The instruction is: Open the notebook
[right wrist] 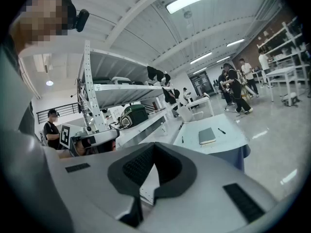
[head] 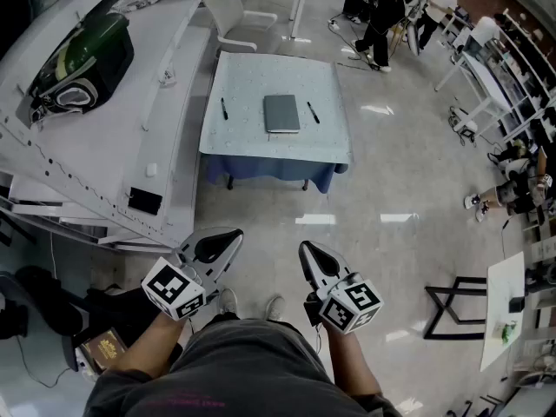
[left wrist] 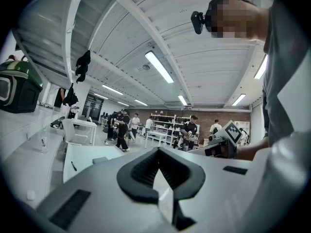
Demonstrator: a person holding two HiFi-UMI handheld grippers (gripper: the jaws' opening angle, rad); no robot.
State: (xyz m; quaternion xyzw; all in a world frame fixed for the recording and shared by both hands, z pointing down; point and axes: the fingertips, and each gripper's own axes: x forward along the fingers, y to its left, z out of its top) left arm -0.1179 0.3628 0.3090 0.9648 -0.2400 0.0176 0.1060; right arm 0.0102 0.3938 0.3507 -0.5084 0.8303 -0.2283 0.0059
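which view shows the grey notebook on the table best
The head view: the closed grey rectangular notebook lies fully visible from above. The right gripper view shows it smaller and slanted; the left gripper view catches only a low, edge-on sliver.

Legible text: none in any view.

1. Left gripper [head: 235, 234], cube faces: black-and-white square code markers, no letters or digits.
2. Right gripper [head: 305, 248], cube faces: the same kind of square code markers, no letters or digits.
3. Brown booklet [head: 106, 346], on the floor at the lower left edge of the head view: a gold emblem or print on the cover, too small to read.
4. Person's grey shirt [head: 228, 367], lower hem: faint reddish lettering, blurred and unreadable.
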